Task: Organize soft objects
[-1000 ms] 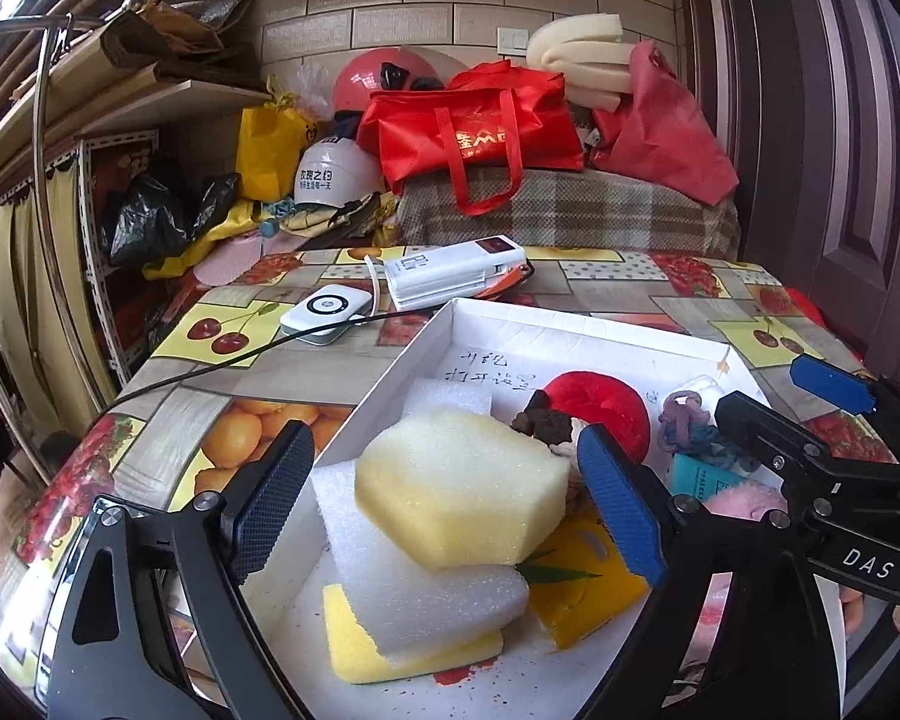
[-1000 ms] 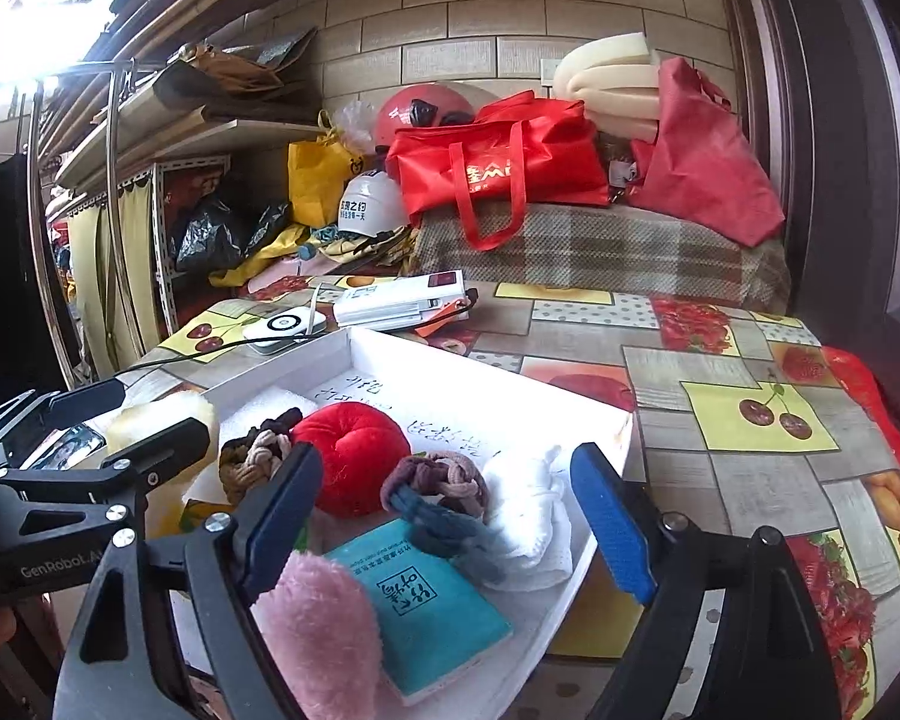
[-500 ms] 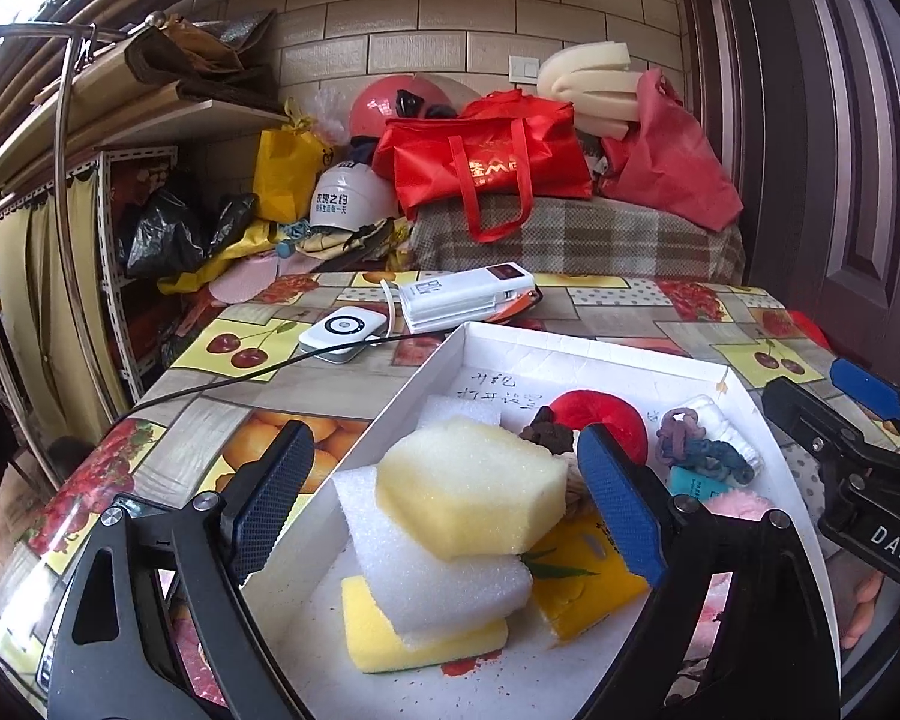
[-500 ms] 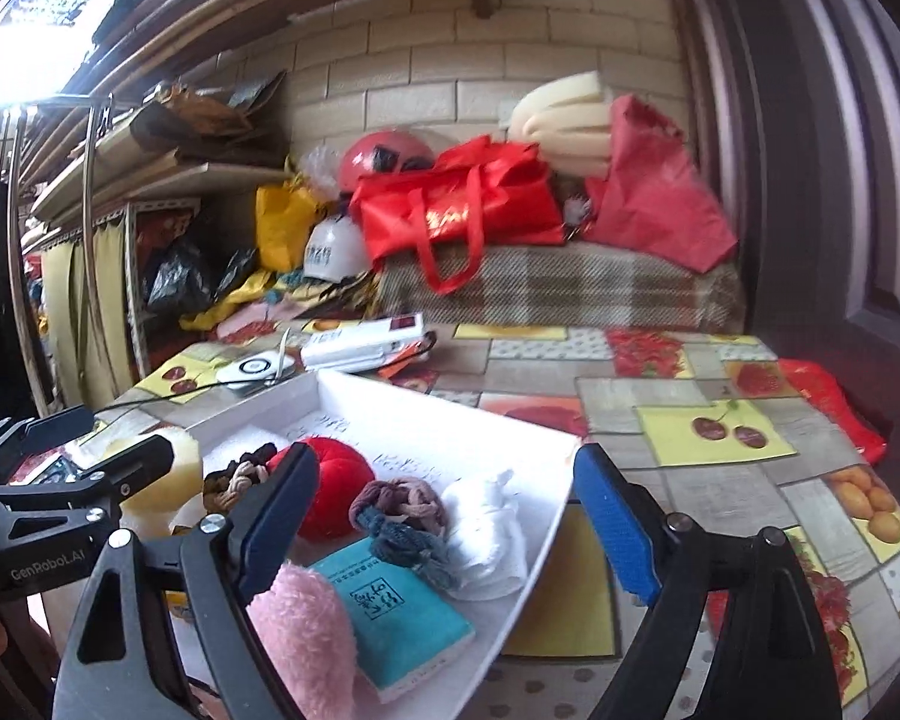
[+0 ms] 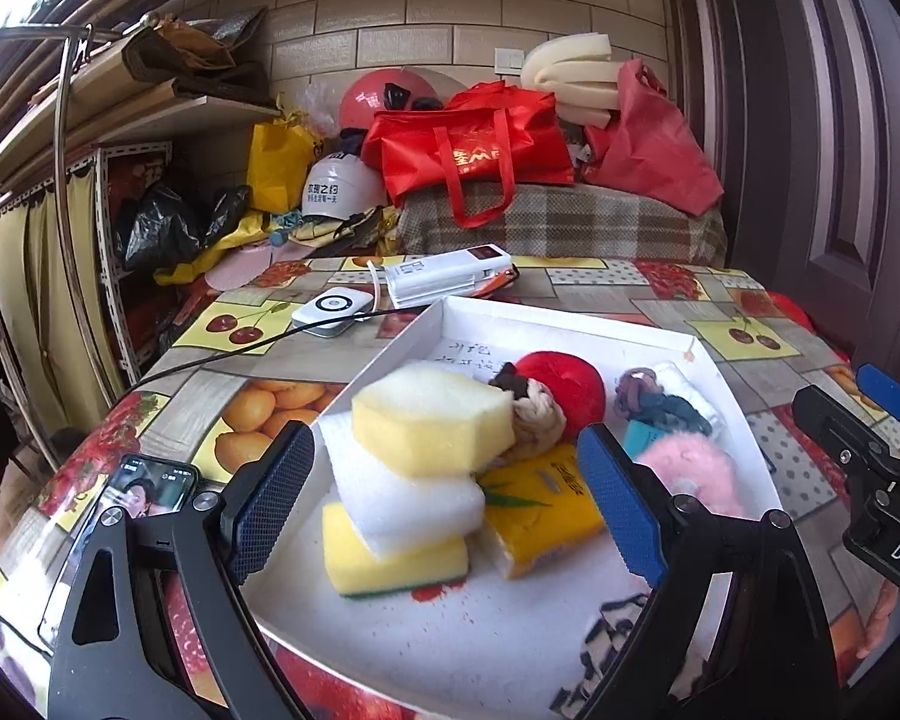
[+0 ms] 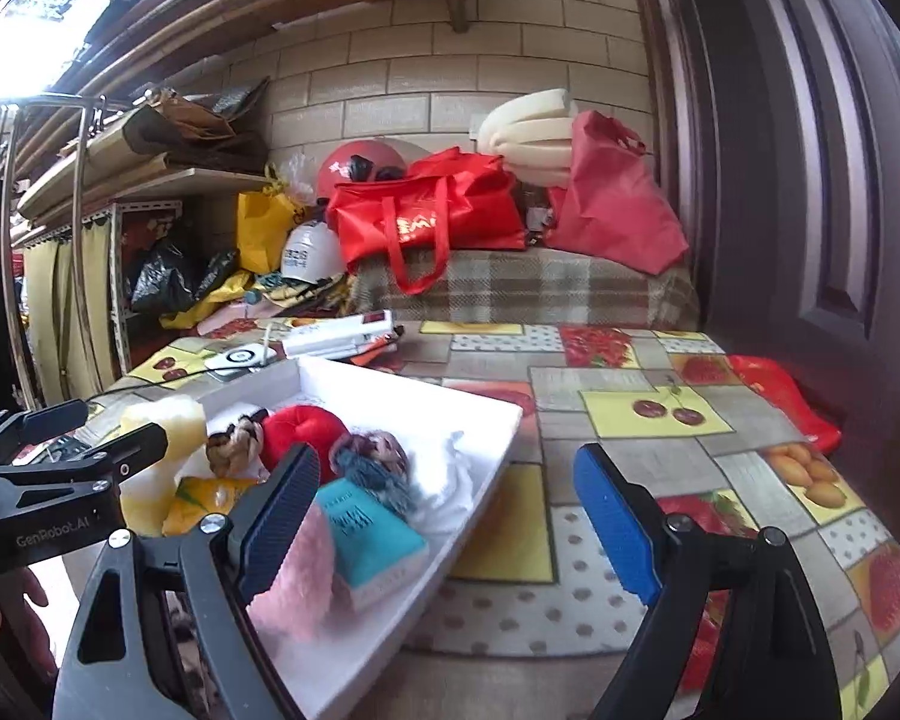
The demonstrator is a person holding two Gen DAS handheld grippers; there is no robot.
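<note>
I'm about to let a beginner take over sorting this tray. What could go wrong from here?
The sponge stack is staggered, the top yellow sponge overhanging; a careless grab by the open left gripper could topple it. The white tray is crowded, so the open right gripper might snag the knotted rope beside the teal packet.

White shallow cardboard tray (image 5: pixel 699 354) holds a yellow foam block (image 5: pixel 432 417), a red plush ball (image 5: pixel 564 381) at its two o'clock, a fluffy pink pompom (image 5: pixel 687 471); fruit-patterned oilcloth table (image 5: pixel 270 402).
</note>
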